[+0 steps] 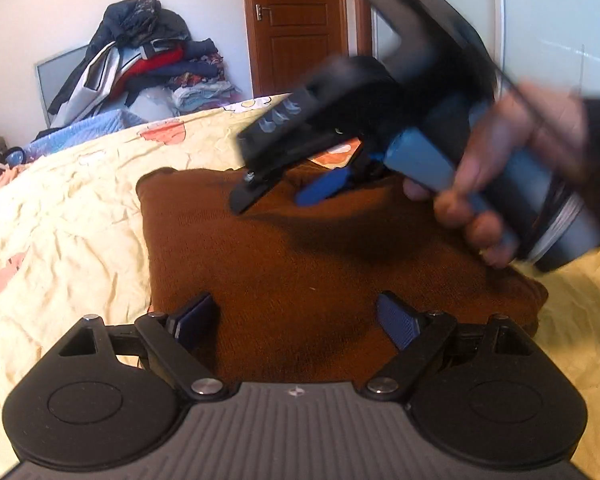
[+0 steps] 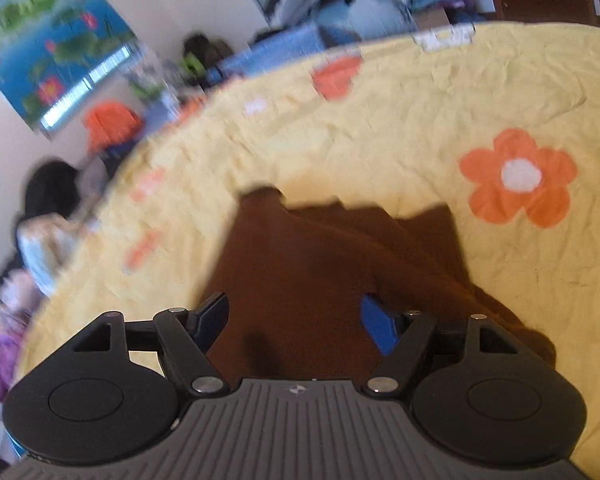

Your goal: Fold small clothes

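Note:
A brown knitted garment (image 1: 300,248) lies flat on a yellow bedspread (image 1: 60,208) with orange flowers. My left gripper (image 1: 296,316) hangs over its near edge, open, with nothing between its blue pads (image 1: 398,320). My right gripper (image 1: 284,196), held by a hand (image 1: 480,184), reaches in from the right over the garment's far part. Its fingers stand apart and grip no cloth. In the right wrist view the right gripper (image 2: 296,316) is open above the brown garment (image 2: 320,256), whose far edge looks uneven and folded against the bedspread (image 2: 380,120).
A heap of clothes (image 1: 140,52) is piled against the wall beyond the bed, beside a wooden door (image 1: 296,20). A blue quilt (image 1: 88,128) lies at the bed's far edge. A person (image 2: 48,216) sits at the left under a lotus poster (image 2: 48,40).

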A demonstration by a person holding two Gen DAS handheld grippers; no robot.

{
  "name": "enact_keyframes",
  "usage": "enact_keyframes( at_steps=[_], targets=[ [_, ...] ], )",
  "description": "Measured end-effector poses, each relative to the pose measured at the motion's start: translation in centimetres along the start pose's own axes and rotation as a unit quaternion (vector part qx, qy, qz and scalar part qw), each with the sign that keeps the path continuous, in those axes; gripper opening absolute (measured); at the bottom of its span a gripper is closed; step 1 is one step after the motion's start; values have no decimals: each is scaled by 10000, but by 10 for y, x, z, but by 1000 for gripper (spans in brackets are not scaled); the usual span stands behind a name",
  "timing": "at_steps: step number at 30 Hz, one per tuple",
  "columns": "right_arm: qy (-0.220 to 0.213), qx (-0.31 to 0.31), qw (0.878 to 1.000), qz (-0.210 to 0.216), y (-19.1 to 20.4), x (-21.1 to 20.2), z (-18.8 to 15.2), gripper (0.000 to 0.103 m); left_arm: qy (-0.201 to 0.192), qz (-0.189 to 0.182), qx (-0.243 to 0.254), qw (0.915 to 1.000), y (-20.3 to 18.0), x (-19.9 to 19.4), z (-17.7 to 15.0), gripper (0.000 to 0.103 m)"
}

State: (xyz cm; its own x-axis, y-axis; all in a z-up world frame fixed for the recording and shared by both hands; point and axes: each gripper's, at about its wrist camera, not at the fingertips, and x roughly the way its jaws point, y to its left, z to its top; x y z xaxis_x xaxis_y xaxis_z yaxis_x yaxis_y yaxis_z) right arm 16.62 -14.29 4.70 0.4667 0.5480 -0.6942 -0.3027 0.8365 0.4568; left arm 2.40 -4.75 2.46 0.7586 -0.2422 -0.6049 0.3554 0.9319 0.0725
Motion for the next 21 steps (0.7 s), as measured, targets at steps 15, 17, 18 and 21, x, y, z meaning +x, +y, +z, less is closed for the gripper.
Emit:
enact_keyframes(
  at_steps=[15,17,18,21],
  targets=[
    [-561,-492,9966,347,42,-33,21,79,-100,-35,-58,9999,4,1,-8,90],
    [-289,-640,9968,390,58,-13,28,79,-102,-36,-59,9999,4,1,-8,90],
    [-105,-657,9973,318,60,0,28,79,-103,-39,-58,9999,4,0,-8,90],
    [9,-935,9956,16,47,36,13,84,-147,-45,-11,9999,5,-1,-9,91]
  ],
)
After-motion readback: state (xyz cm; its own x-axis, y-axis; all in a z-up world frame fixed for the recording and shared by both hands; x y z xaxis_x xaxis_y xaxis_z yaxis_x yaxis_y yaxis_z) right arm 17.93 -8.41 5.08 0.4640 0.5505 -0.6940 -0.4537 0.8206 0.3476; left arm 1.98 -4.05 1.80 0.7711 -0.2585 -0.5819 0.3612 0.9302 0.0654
